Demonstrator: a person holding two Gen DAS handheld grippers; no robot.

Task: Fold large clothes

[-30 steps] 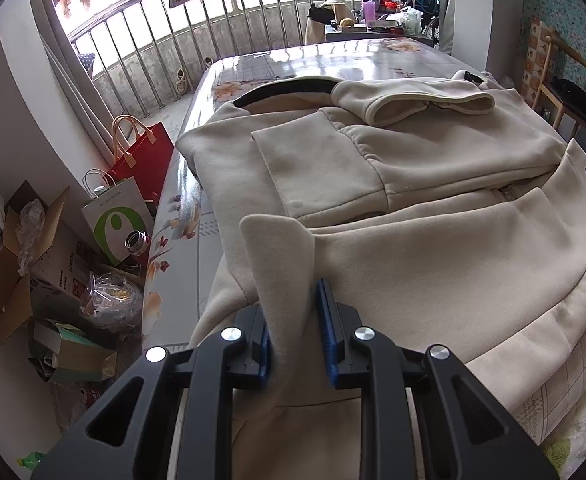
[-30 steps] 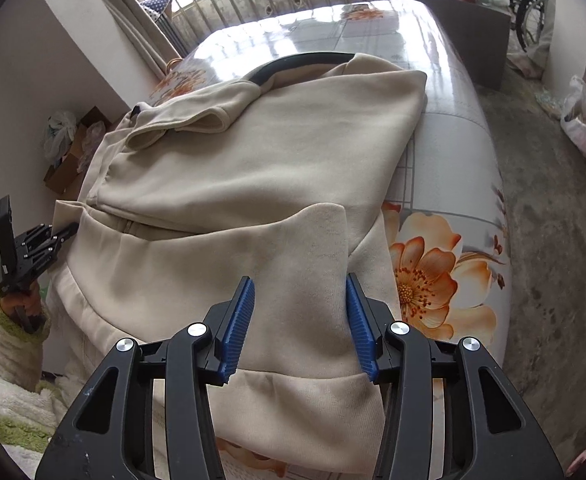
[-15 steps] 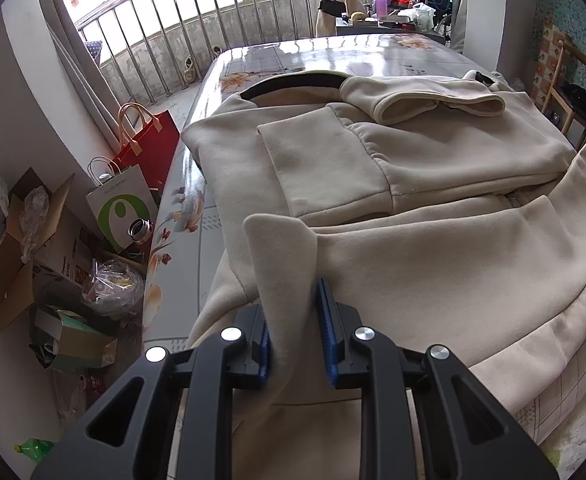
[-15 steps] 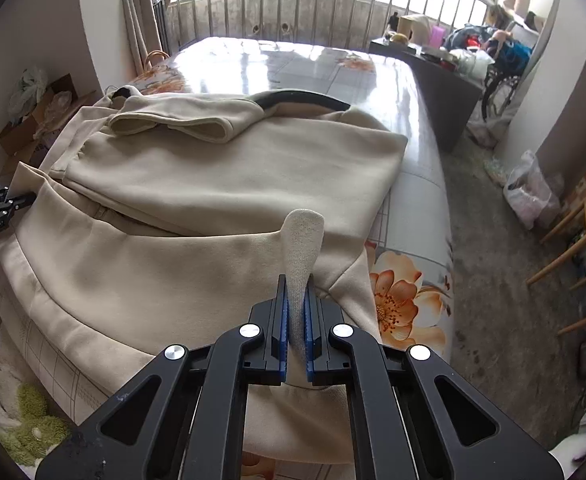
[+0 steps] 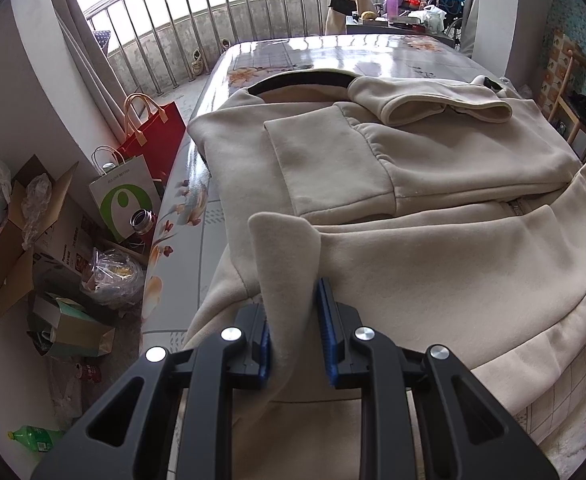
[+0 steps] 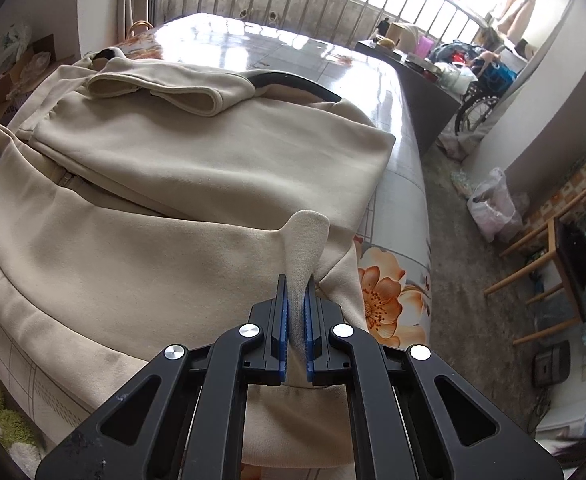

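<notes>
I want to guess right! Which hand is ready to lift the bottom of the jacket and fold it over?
Probably both together. The left gripper and the right gripper each pinch a bottom corner of the beige jacket, so neither seems better placed alone.

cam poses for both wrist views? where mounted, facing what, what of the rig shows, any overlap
Left wrist: sits behind the left gripper, angled down across the table toward the balcony railing; its own black fingers pinch a near corner of the beige hoodie.
Right wrist: sits behind the right gripper, angled down the same way; its jaws are clamped on the hoodie's opposite near corner.
Shared: hoodie, floral table, railing; each view catches the other gripper's tip at its edge.
</notes>
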